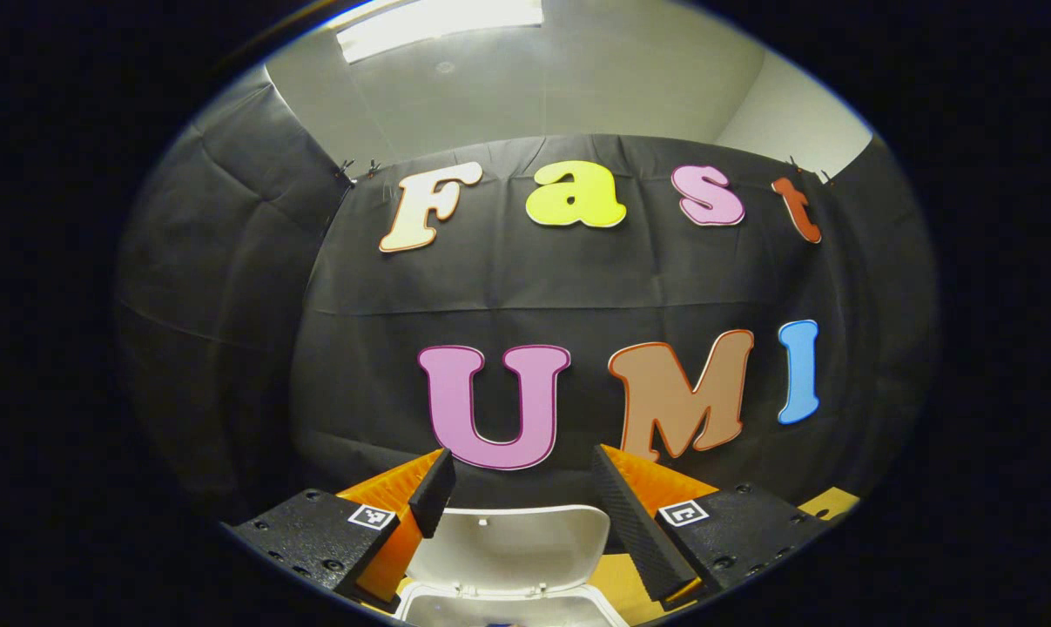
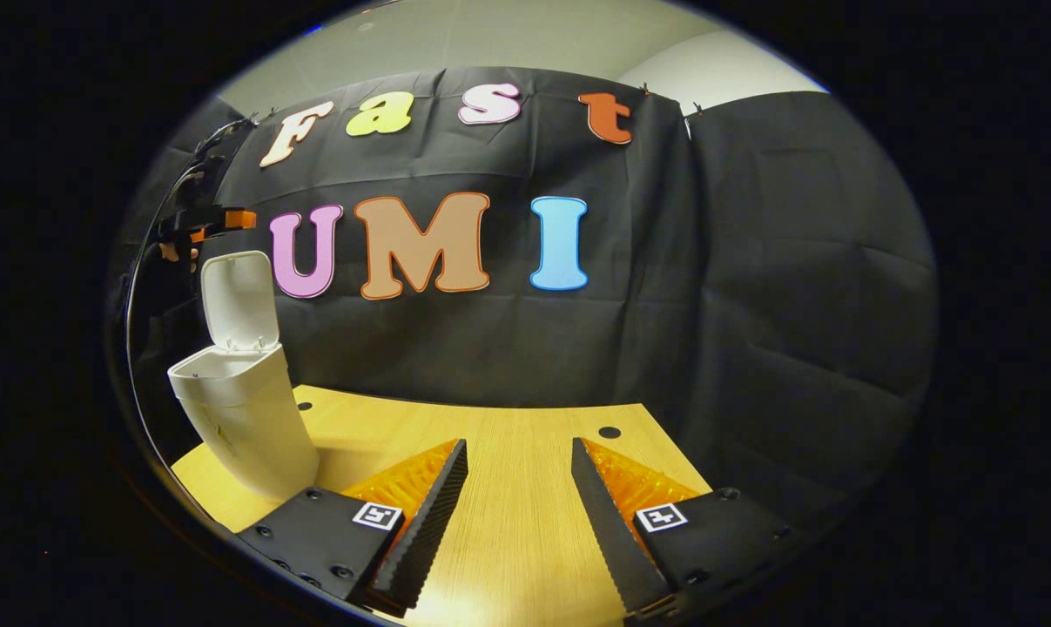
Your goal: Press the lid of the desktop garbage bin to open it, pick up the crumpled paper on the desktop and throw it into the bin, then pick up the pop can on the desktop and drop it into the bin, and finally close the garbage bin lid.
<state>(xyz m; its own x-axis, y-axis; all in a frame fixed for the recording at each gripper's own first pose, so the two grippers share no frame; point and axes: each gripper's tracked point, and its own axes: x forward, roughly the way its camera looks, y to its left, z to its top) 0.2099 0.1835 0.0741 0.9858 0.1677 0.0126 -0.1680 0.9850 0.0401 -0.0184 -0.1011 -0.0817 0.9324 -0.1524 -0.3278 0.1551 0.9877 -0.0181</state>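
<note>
**With its lid up, the bin stands at the bench's left edge**

While the lid (image 2: 239, 298) stands raised, the white garbage bin (image 2: 245, 416) sits on the wooden bench (image 2: 525, 470) near its left edge, close to the black cloth wall (image 2: 751, 305). Left tongs (image 1: 522, 488) hover spread wide above the bin's open mouth, holding nothing. Right tongs (image 2: 515, 501) hang wide apart over bare bench, well apart from the bin, empty.

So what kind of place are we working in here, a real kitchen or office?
Neither, it seems: a staged recording booth. Black cloth hangs as walls behind a bare wooden desktop, with a white desktop bin, lid open, and plain ceiling with a light panel above.
</note>
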